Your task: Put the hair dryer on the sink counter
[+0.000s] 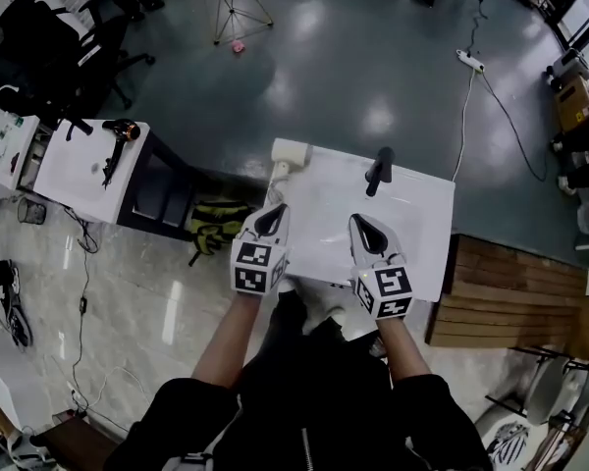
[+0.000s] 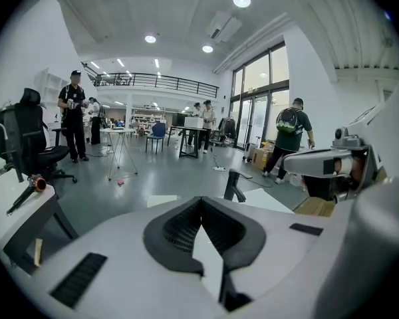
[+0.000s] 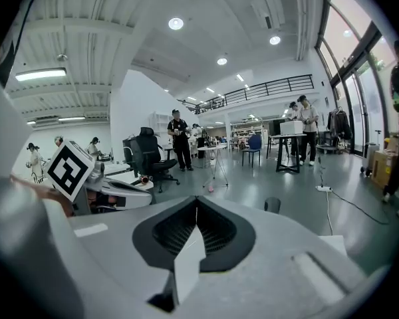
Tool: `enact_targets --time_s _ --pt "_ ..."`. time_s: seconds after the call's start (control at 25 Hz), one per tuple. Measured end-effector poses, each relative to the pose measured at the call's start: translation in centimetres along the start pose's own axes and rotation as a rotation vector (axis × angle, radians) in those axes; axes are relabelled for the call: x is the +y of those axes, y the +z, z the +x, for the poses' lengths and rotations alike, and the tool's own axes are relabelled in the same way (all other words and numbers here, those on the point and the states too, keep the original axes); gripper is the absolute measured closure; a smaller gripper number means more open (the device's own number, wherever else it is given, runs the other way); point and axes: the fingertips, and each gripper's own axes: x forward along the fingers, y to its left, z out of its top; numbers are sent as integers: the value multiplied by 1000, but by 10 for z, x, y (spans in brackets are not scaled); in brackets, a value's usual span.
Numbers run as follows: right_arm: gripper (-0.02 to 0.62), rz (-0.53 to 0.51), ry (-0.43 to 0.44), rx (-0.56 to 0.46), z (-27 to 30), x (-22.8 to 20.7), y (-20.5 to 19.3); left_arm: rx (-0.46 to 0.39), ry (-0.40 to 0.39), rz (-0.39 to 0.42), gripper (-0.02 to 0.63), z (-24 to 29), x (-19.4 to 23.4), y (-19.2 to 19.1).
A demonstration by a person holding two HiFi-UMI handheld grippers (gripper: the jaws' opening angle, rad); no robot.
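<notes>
**Sink tabletop** [image 1: 412, 214]: white, directly below me. The surface is bare from the near edge to the faucet, so I judge there is room to lay the dryer flat.

**Side tabletop** [image 1: 74, 170]: white, off to my left and well apart from the sink tabletop. Dark floor and a black frame lie between the two.

**Left tool** [image 1: 272, 221], **right tool** [image 1: 370, 232]: side by side above the near part of the sink tabletop, both pointing away from me and a little downward.
- Each tool's own view shows its jaws together at the tip, with nothing clamped.
- I read this as a neutral carry. Neither tool is aimed at the dryer.

**Faucet** [image 1: 378, 171]: black, upright at the far edge of the sink tabletop. Anything set down must stay clear of it.

**Hair dryer** [image 1: 118, 141]: lies on its side on the side tabletop, near the right edge.
- The orange-tinted barrel end points to the far side and the dark handle points toward me.
- It is not on the sink tabletop, so the wanted placement is not met as things lie.
- The handle lies free, so I judge it the easiest part to grip.
</notes>
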Motion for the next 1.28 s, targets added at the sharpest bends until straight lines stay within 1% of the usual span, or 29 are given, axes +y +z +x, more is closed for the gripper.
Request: enact_targets --time_s 0.32,0.44,0.56,0.72,1.28 --pt "591 -22 -2 -63 -30 1 11 -67 2 40 592 -33 -36 17" --pt "591 -24 -7 -73 -39 0 12 -78 -2 51 592 -42 -46 20" --pt "591 -30 2 -71 -46 1 12 -88 -9 45 592 -48 -55 20" --pt "591 -42 14 -66 -53 2 10 -84 -18 51 592 -49 -65 15" --pt "591 -68 30 -64 -47 7 17 -77 -26 76 592 -48 -65 20"
